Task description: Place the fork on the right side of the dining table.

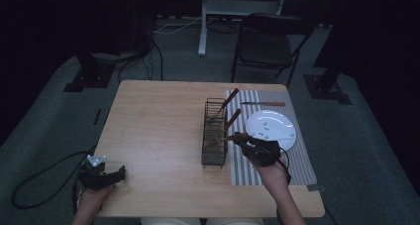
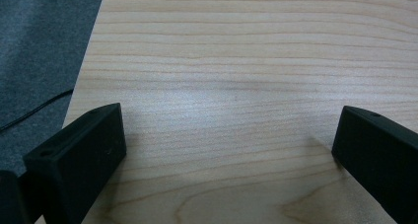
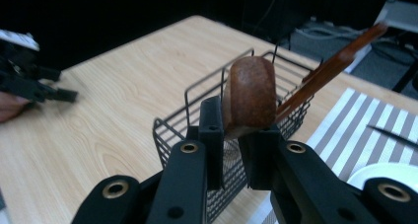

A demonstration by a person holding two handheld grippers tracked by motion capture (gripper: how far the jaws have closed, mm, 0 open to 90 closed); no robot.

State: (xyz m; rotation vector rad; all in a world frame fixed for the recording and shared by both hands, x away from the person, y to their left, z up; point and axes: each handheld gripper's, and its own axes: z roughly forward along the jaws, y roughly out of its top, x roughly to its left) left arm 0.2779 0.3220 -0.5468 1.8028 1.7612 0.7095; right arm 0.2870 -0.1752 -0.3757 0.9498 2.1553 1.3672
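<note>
A black wire basket [image 1: 214, 158] stands in the middle of the wooden table [image 1: 158, 131]. My right gripper [image 1: 237, 138] is at the basket's right rim, shut on the brown wooden handle [image 3: 251, 93] of a utensil. The utensil's other end reaches down into the basket [image 3: 172, 128] and is hidden from me. Two more wooden-handled utensils [image 1: 229, 100] [image 1: 233, 118] lean out of the basket farther back. One of them [image 3: 335, 61] slants up to the right in the right gripper view. My left gripper [image 1: 119, 174] rests at the table's near left corner, open [image 2: 229, 150] over bare wood.
A striped placemat [image 1: 297, 160] lies right of the basket. On it sit a white plate [image 1: 277, 136] and, farther back, a knife [image 1: 262, 103]. A folding chair [image 1: 267, 41] stands beyond the table's far edge.
</note>
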